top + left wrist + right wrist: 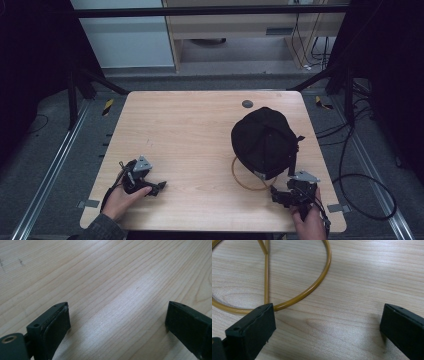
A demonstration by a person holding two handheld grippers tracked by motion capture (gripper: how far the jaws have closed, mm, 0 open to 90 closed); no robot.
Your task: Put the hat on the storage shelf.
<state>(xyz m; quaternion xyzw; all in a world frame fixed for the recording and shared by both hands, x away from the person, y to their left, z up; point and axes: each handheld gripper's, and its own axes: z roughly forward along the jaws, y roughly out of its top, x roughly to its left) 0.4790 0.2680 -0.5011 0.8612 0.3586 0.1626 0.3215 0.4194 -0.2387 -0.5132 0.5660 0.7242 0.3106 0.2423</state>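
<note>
black cap (264, 141) is sitting on a yellow wire stand (248, 183) at the table's (200, 130) right side. left gripper (156, 188) and right gripper (278, 194) are both resting with jaws spread, holding nothing. risk: right jaw nudging the stand's ring (312, 290), tipping the cap off.

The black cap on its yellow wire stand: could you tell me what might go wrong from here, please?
The black cap sits high on a thin yellow wire stand, so a nudge might tip both over. The open right gripper is close to the stand's ring and could snag it. The left gripper is far off, unable to steady anything.
</note>
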